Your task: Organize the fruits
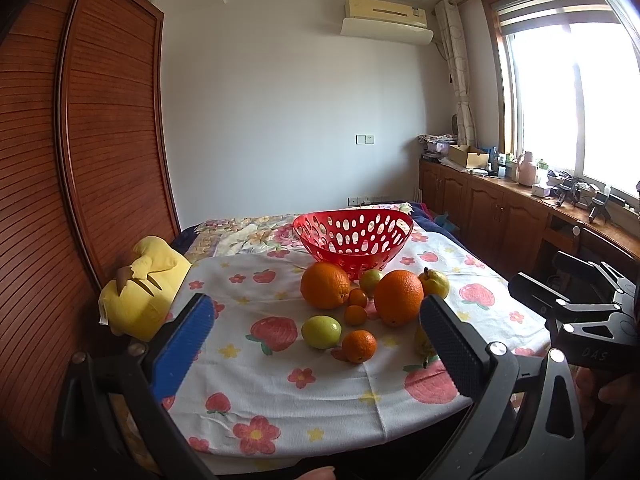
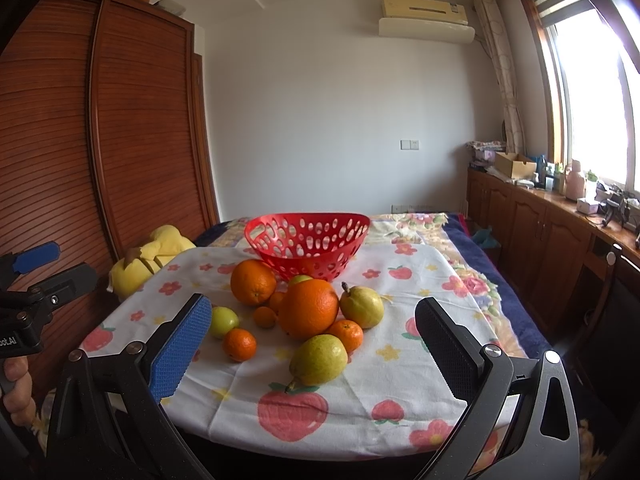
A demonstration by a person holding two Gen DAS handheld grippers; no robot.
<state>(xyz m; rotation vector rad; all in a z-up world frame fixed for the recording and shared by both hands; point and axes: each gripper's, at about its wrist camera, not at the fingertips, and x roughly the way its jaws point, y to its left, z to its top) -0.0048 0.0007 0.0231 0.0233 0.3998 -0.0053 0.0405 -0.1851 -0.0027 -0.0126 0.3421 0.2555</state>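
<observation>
Red perforated plastic basket (image 2: 307, 240) at 12 o'clock empty; all fruit (image 2: 308, 310) on cloth. Both grippers (image 1: 316, 320) (image 2: 314, 320) fingers apart, holding nothing.

Both cameras sit low at the near edge of the desk (image 1: 280, 420), each looking forward between its own tongs toward the far wall, over the fruit to the basket (image 1: 352, 236). The left view stands further left, with the left tongs (image 1: 316, 344) wide apart in the foreground and the right tongs (image 1: 560, 300) at its right edge; the right view stands further right and somewhat nearer the fruit, with the left tongs at its left edge. They share the desk, the basket, the fruit pile, the wardrobe (image 2: 120, 140), the window (image 2: 592, 100) and the far wall.
</observation>
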